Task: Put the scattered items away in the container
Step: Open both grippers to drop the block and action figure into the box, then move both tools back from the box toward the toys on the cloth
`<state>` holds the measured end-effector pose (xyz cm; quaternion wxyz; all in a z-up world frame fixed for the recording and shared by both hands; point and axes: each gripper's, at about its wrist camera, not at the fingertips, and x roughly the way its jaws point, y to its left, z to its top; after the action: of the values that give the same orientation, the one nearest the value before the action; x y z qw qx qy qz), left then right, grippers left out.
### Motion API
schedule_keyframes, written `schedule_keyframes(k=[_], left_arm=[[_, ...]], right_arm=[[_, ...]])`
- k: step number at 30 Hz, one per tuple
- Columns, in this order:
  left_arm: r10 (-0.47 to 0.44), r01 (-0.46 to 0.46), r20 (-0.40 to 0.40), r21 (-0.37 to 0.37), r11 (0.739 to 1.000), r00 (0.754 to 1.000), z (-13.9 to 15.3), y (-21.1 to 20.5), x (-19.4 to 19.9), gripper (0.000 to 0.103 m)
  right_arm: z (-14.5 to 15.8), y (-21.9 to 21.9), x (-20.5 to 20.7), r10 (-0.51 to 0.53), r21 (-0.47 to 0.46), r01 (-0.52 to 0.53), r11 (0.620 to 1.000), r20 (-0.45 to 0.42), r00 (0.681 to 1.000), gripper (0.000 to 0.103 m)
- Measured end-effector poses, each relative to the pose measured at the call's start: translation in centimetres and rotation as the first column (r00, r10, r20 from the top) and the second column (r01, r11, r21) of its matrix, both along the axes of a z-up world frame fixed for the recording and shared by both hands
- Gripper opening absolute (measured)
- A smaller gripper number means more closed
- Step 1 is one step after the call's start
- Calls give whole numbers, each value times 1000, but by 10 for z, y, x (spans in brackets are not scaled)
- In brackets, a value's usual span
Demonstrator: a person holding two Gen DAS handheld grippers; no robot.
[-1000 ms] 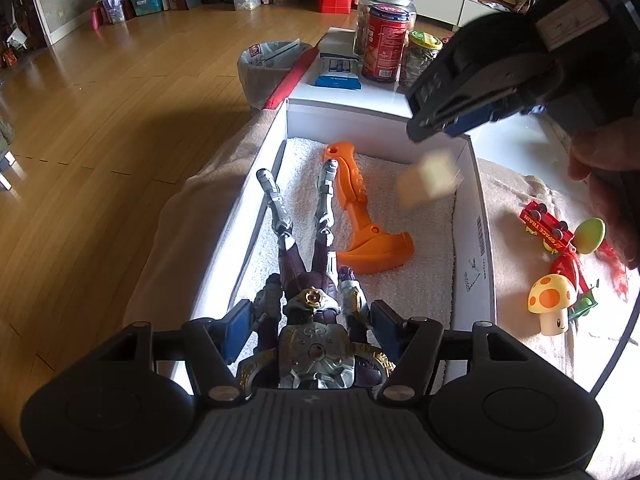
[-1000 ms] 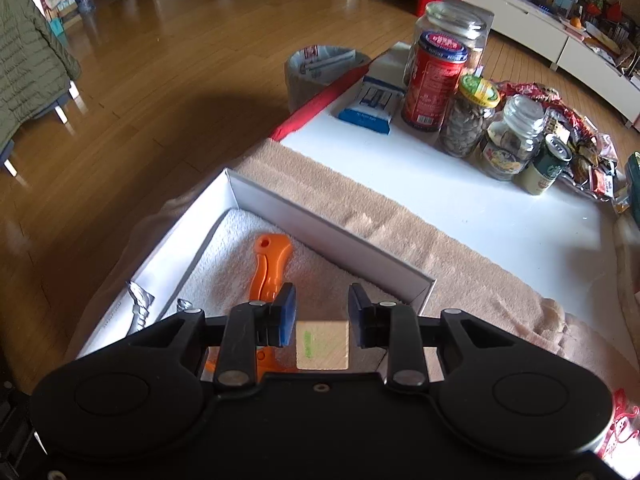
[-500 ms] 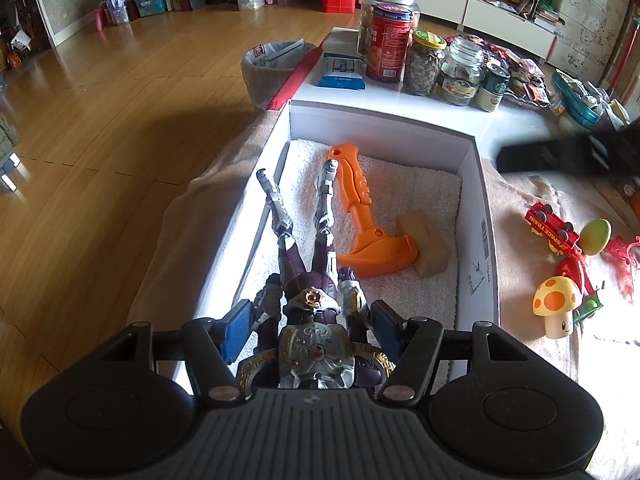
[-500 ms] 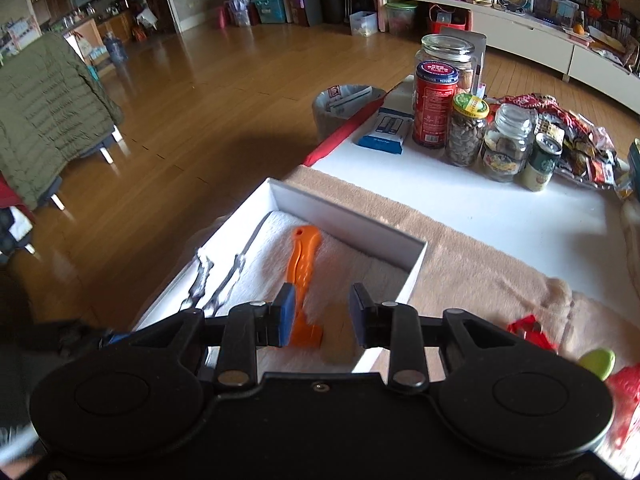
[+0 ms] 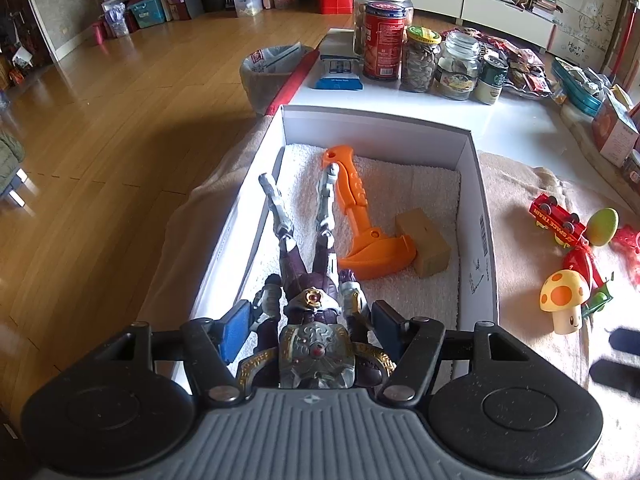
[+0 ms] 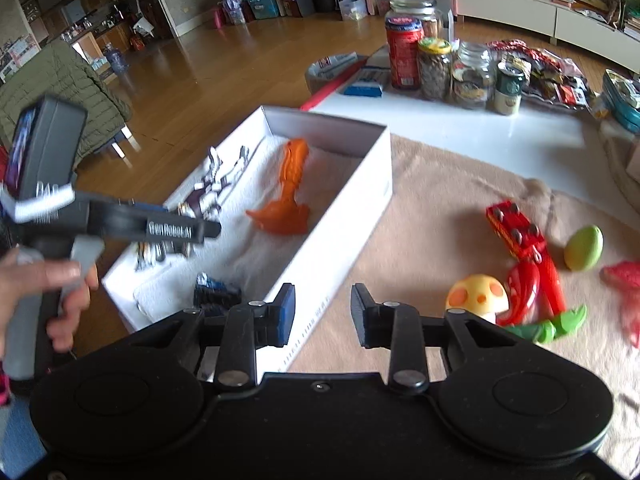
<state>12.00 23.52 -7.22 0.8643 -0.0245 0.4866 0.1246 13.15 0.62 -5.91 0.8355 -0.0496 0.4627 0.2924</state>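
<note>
Now the right claw (image 6: 322,312) is hovering spread and empty over the white box's (image 5: 478,184) right edge, having just dropped a tan block (image 5: 425,242), which is lying inside against the orange toy axe (image 5: 362,232). Meanwhile the left claw (image 5: 310,330) is still gripping an armoured action figure (image 5: 316,320) at the box's near end, not yet releasing it. Scattered toys, including a mushroom (image 6: 478,294), a red train (image 6: 514,228) and a green egg (image 6: 584,248), are still waiting on the towel-covered surface (image 6: 440,200), so 1 of them looks next.
</note>
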Motion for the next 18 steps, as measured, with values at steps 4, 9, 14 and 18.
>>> schedule_keyframes(k=[4,9,14,18], left_arm=[[10,-10,30,22,1000,999,5,-3,-1,66],[9,-9,20,26,1000,1000,5,-6,2,66],[3,-4,20,33,999,1000,6,-9,2,66],[-4,3,23,37,999,1000,8,-12,2,66]], right_arm=[[-13,-8,-13,11,1,-11,1000,-39,999,34],[-20,-17,-21,7,9,-6,1000,-60,998,34],[-22,-26,-23,-7,15,8,1000,-68,998,34],[-23,-32,-24,-17,18,19,1000,-73,997,34]])
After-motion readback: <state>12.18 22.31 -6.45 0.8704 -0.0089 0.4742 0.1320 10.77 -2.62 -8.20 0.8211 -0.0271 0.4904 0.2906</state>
